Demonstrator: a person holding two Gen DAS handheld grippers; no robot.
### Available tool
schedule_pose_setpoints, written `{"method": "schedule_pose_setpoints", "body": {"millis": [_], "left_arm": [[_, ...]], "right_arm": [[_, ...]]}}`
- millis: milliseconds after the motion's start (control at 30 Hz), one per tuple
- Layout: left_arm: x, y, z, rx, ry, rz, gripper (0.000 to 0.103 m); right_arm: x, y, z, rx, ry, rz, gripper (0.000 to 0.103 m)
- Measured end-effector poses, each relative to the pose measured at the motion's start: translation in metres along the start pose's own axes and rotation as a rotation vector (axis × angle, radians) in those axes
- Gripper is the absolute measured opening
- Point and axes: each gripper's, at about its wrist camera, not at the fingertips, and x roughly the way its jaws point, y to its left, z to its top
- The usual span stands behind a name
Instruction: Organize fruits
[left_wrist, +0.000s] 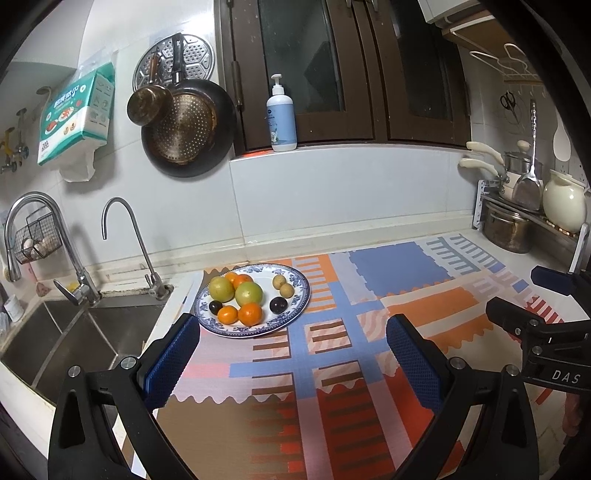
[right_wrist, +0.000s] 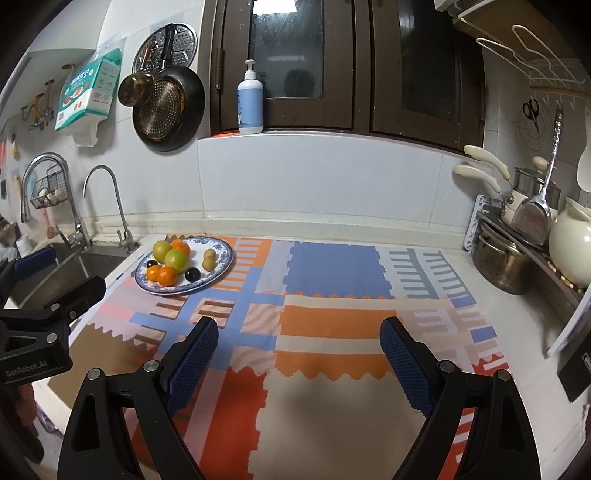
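A blue-and-white plate sits at the far left of a patterned mat, next to the sink. It holds two green fruits, several oranges, two dark plums and two small tan fruits. The plate also shows in the right wrist view. My left gripper is open and empty, hovering above the mat just in front of the plate. My right gripper is open and empty above the mat's middle, right of the plate.
A sink with two faucets lies left of the plate. Pots, a cream jug and utensils stand on a rack at the right. A soap bottle stands on the window ledge. Pans hang on the wall.
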Motion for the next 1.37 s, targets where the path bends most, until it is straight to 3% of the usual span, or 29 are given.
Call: {"method": "schedule_pose_setpoints", "body": {"millis": [1367], "left_arm": [[0.0057,0.0027,-0.0018,0.007,0.013,0.008,0.103]], "right_arm": [[0.0053,0.0011,-0.0033,0.0,0.026,0.013,0.09]]}}
